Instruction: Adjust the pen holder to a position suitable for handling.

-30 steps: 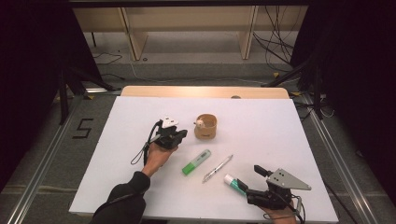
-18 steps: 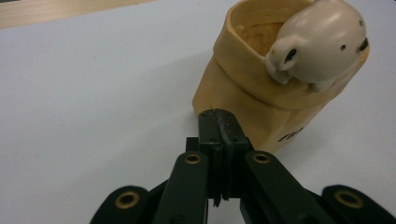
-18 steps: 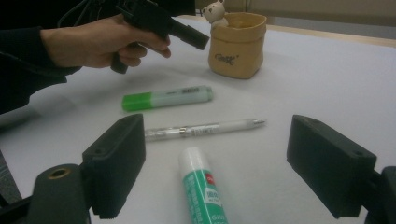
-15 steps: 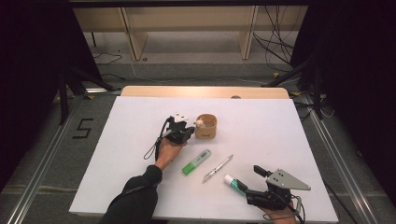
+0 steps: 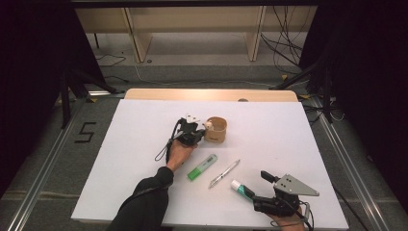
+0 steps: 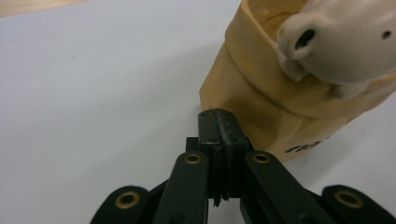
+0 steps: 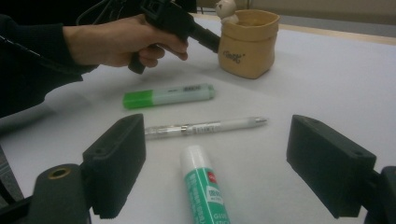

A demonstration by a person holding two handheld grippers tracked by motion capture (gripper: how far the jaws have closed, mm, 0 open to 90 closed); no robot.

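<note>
A tan pouch-shaped cup [image 5: 217, 132] with a small white bear figure [image 5: 209, 125] on its rim stands mid-table. My left gripper [image 5: 202, 135] is shut with nothing between its jaws, and its tips [image 6: 219, 122] rest at the cup's [image 6: 261, 98] lower wall, below the bear [image 6: 341, 42]. Near the front right edge my right gripper [image 5: 257, 190] stands open. A green-and-white glue stick [image 7: 205, 186] lies on the table between its pads [image 7: 119, 158], untouched by them. Beyond it lie a clear pen [image 7: 205, 127] and a green highlighter [image 7: 168, 95].
The white table sheet [image 5: 125, 159] ends in a wooden strip [image 5: 211, 95] at the far edge. The left gripper's cable [image 5: 166, 147] trails on the sheet beside the hand. Wide bare sheet lies left of the left arm and right of the cup.
The left hand has carried its shut gripper to the right and slightly down, up to the cup's side. The right gripper has stayed where it was.
</note>
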